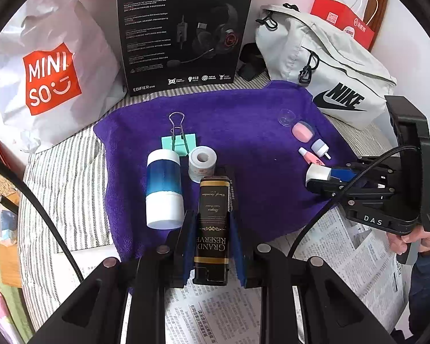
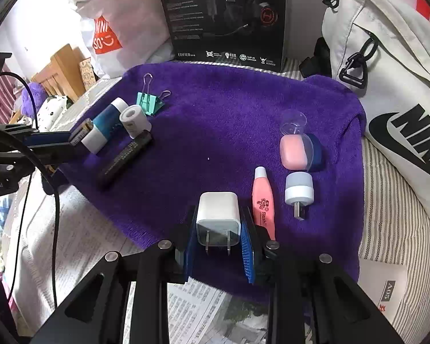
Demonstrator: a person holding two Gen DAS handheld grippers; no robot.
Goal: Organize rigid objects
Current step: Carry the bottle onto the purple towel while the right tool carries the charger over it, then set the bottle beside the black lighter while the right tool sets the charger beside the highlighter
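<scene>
Charger plug [image 2: 218, 215] is pinched by the right gripper [image 2: 219, 246], black tin [image 1: 212, 229] by the left gripper [image 1: 212, 246]; either could be dropped if squeezed loosely.

My left gripper [image 1: 212, 246] clamps a black tin [image 1: 213, 229] over a purple towel [image 1: 229, 132], beside a blue-white bottle [image 1: 164, 186].

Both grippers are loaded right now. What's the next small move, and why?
Probably lower the right gripper and release the white charger onto the purple towel beside the pink tube: the small items already cluster there, while the left gripper holds the black tin.
</scene>
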